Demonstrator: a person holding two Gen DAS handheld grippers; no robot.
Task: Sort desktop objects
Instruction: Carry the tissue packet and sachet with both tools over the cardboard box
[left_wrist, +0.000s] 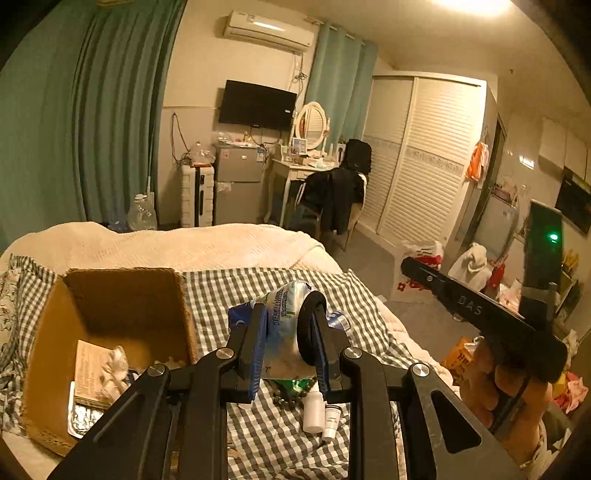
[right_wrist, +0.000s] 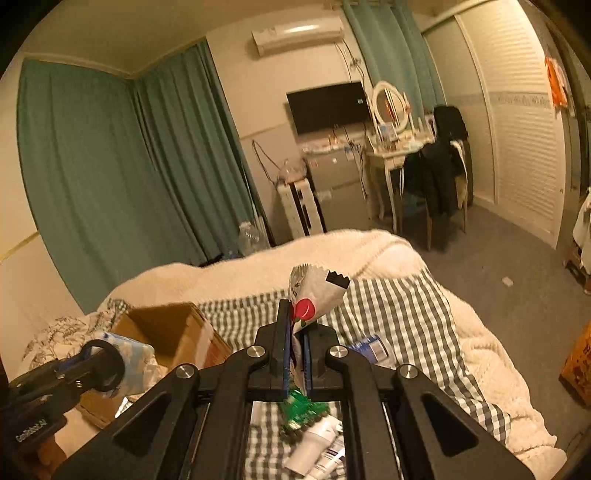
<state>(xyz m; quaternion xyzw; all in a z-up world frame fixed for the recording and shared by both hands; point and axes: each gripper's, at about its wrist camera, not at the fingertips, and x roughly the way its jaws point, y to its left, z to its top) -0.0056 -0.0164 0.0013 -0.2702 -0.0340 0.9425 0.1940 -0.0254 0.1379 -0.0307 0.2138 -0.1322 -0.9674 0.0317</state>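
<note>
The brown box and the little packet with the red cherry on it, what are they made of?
The brown box looks like plain cardboard: dull brown, with stiff flaps and rough edges. The little packet, pinched in the right gripper, seems thin plastic or foil film: it is glossy, crinkled and has a zigzag sealed edge. Which of the two, I cannot tell.

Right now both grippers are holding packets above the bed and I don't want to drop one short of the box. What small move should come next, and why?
Probably swing the left gripper left over the cardboard box before opening. It is shut on a soft blue-and-white tissue pack above the checked sheet, beside the box, not over it. The right gripper, shut on a snack sachet, can wait.
</note>
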